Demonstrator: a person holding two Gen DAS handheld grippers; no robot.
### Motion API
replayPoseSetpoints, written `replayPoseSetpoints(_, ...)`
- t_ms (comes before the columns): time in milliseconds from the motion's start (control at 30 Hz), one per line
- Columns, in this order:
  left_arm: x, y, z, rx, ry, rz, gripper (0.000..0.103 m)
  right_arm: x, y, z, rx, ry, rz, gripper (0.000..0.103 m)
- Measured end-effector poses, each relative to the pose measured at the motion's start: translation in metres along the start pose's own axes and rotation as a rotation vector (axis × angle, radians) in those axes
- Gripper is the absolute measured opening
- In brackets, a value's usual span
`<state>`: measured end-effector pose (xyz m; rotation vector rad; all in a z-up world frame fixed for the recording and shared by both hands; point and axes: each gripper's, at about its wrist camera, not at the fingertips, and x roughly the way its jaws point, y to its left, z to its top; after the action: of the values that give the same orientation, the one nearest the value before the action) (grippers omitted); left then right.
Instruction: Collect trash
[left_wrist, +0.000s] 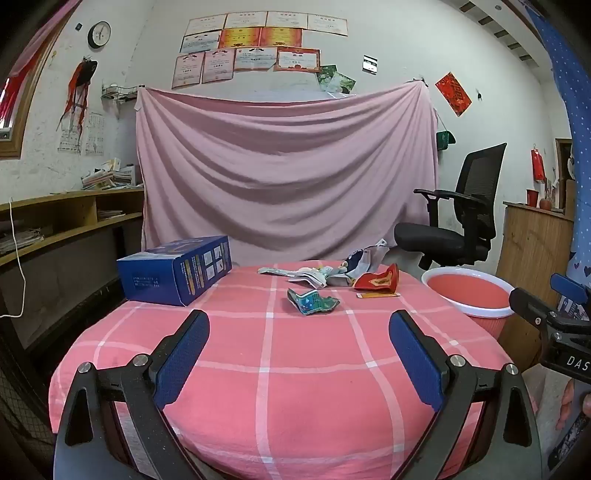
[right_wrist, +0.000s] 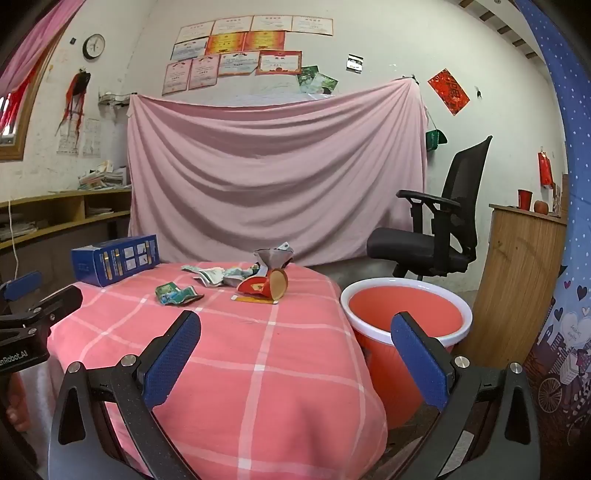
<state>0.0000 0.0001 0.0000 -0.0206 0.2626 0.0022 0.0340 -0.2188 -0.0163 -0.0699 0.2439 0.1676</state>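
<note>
Several crumpled wrappers lie at the far side of the pink checked table (left_wrist: 258, 369): a green-blue wrapper (left_wrist: 312, 301) (right_wrist: 177, 294), a red and gold crushed paper cup (left_wrist: 380, 282) (right_wrist: 267, 286), a flat orange strip (left_wrist: 376, 295) (right_wrist: 255, 300) and a grey-white pile (left_wrist: 325, 275) (right_wrist: 236, 273). A red bin with a white rim (left_wrist: 469, 291) (right_wrist: 406, 314) stands right of the table. My left gripper (left_wrist: 299, 328) is open and empty over the near table. My right gripper (right_wrist: 295, 328) is open and empty, above the table's right edge beside the bin.
A blue box (left_wrist: 177, 269) (right_wrist: 116, 258) lies at the table's far left. A black office chair (left_wrist: 458, 218) (right_wrist: 436, 225) stands behind the bin. A wooden cabinet (right_wrist: 517, 280) is right of the bin. A pink sheet (left_wrist: 284, 170) hangs behind the table. Shelves (left_wrist: 70, 218) run along the left wall.
</note>
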Motion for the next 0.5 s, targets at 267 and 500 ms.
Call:
replayPoseSetpoints(267, -0.0001, 0.0, 0.0, -0.001, -0.001, 0.0, 0.095, -0.0001, -0.0001, 0.0002, 0.0, 0.0, 0.001, 0.103)
replayPoseSetpoints(500, 0.0, 0.0, 0.0, -0.001, 0.0, -0.001, 0.095, -0.0001, 0.0002, -0.0005, 0.001, 0.002, 0.003, 0.103)
